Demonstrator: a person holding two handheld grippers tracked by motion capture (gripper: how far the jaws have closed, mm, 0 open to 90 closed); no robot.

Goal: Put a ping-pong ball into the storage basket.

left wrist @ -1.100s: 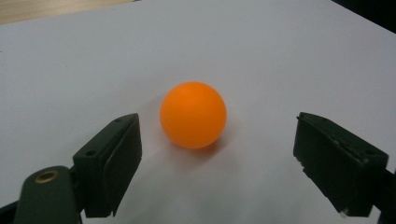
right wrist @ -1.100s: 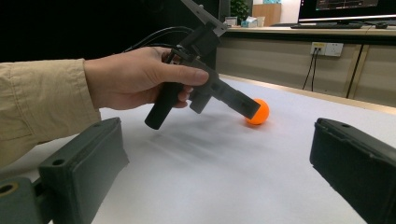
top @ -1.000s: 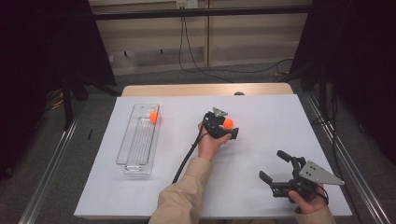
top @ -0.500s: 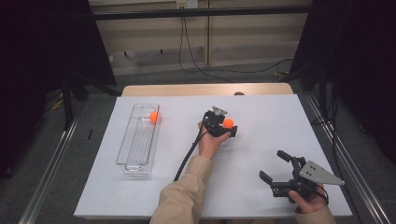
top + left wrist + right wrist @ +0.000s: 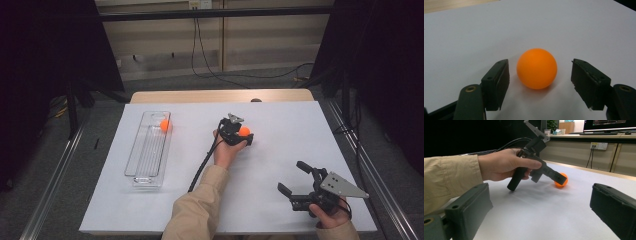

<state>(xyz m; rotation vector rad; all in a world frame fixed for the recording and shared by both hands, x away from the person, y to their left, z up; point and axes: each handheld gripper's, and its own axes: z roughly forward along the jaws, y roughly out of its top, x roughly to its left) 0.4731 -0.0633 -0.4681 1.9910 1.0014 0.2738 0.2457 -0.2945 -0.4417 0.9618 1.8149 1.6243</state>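
Grey floor (image 5: pixel 60 175) rings the white table (image 5: pixel 280 115), beige wall panels (image 5: pixel 260 45) behind, possibly dark curtains (image 5: pixel 50 60).

We see bare tabletop (image 5: pixel 280 150) between our tools; only the clear tray (image 5: pixel 148 150) blocks the left side.

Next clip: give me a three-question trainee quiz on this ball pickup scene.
1. True or false: the left tongs already press on the orange ball between their jaws.
2. What lies in the clear tray?
A. a second orange ball
B. a spoon
C. a cup
3. What do the right tongs hold?

Key:
1. False; gaps show on both sides, though the jaws have just been closing.
2. A
3. Nothing; open.
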